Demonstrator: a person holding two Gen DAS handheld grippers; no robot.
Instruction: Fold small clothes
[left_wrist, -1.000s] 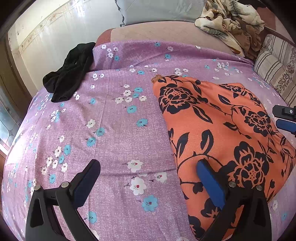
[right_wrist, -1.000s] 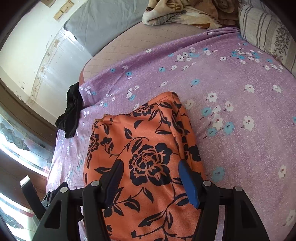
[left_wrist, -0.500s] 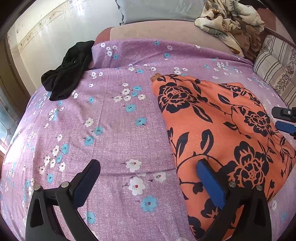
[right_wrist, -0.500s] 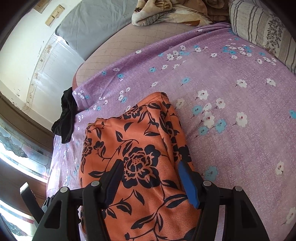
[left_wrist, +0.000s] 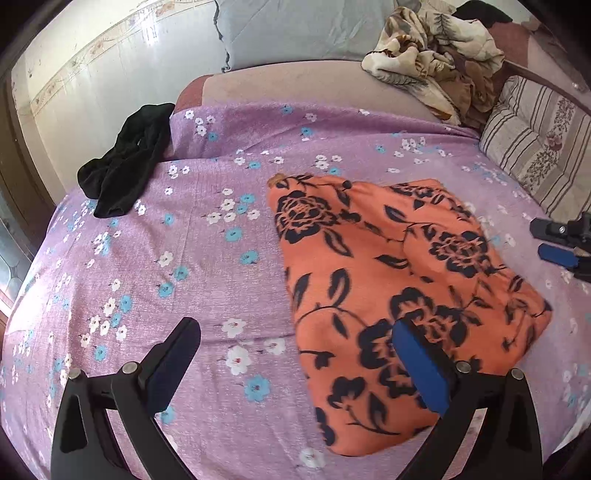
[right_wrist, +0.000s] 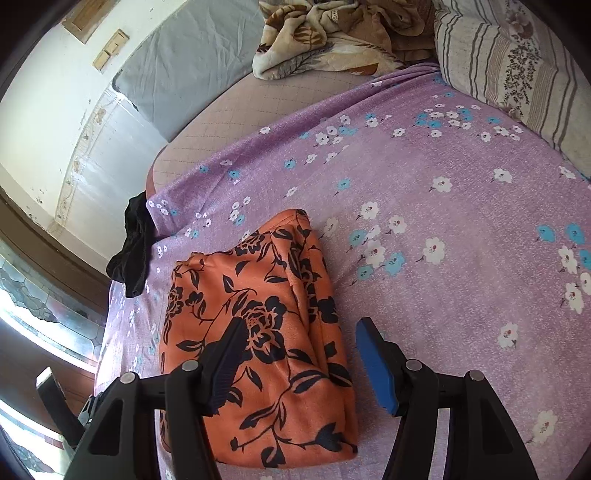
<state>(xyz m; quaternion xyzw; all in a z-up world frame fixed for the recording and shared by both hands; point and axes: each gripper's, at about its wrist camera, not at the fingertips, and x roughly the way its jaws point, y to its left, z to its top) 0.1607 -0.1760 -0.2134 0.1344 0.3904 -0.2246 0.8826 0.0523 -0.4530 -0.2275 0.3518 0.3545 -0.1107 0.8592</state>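
On the purple floral bedsheet (left_wrist: 207, 258) lies a folded orange garment with black roses (left_wrist: 388, 280), long axis running toward the headboard. Both the left hand-held gripper (left_wrist: 295, 354) and right hand-held gripper (right_wrist: 299, 354) hang released above it. A crumpled black cloth (left_wrist: 125, 162) sits well apart.

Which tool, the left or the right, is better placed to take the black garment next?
Probably the left. The black garment lies at the far left corner of the bed, ahead of the open left tool. The right tool, also open, hovers over the folded orange floral garment, which lies between them.

striped pillow (right_wrist: 517, 70) cut off at frame edge; orange garment's (right_wrist: 258, 332) near part hidden behind right tongs (right_wrist: 299, 365)
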